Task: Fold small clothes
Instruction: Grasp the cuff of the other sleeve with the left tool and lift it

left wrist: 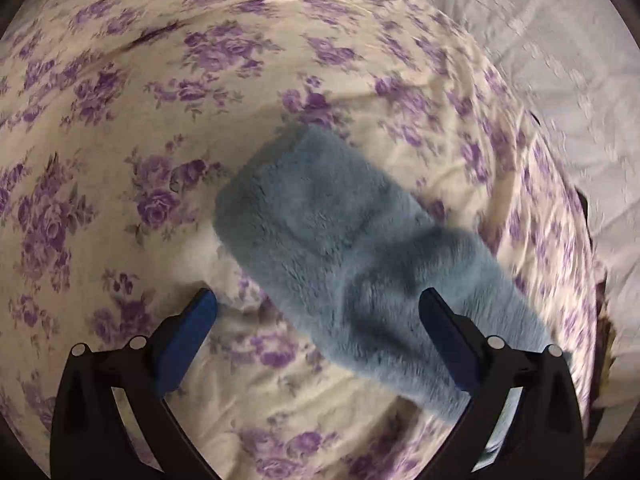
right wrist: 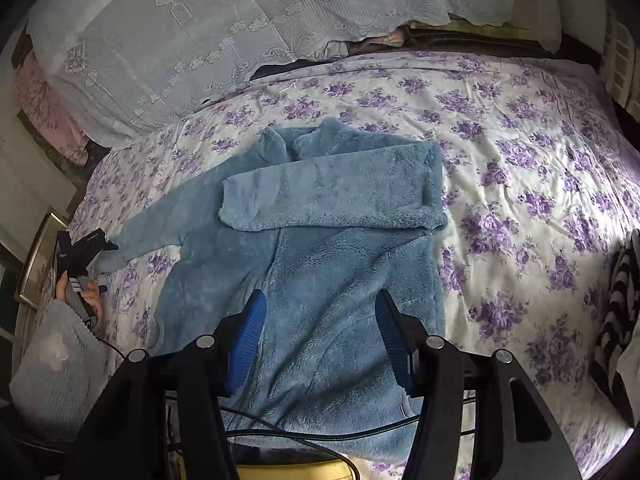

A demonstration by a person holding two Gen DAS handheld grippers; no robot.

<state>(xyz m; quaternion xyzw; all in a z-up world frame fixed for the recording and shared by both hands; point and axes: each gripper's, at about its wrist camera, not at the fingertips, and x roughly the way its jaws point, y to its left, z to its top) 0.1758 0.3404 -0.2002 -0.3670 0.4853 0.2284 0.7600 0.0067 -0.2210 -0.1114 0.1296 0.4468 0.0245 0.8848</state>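
- Blue fleece sweater — lies spread flat on the bed, on a floral bedspread printed with purple roses; collar toward the far end, hem toward the right wrist camera.
- One sleeve is folded across the chest, its cuff pointing left; the other sleeve lies stretched out to the left, its cuff close to the left claw.
- Surroundings: a white lace cover drapes the pillows at the head of the bed; a dark striped cloth sits at the right edge of the bedspread; a framed picture leans at the far left, beside the bed.
- A black cable crosses the sweater's hem in front of the right claw; a yellow object shows at the bottom edge, its nature not clear.
- Left claw — jaws wide apart; the outstretched sleeve passes below them, running diagonally, and the pads do not press on it. The picture is motion-blurred.
- A hand in a grey fuzzy sleeve holds the left claw's handle, seen in the right wrist view.
- Right claw — jaws apart, poised above the sweater's lower body; nothing is gripped between the ribbed blue pads.
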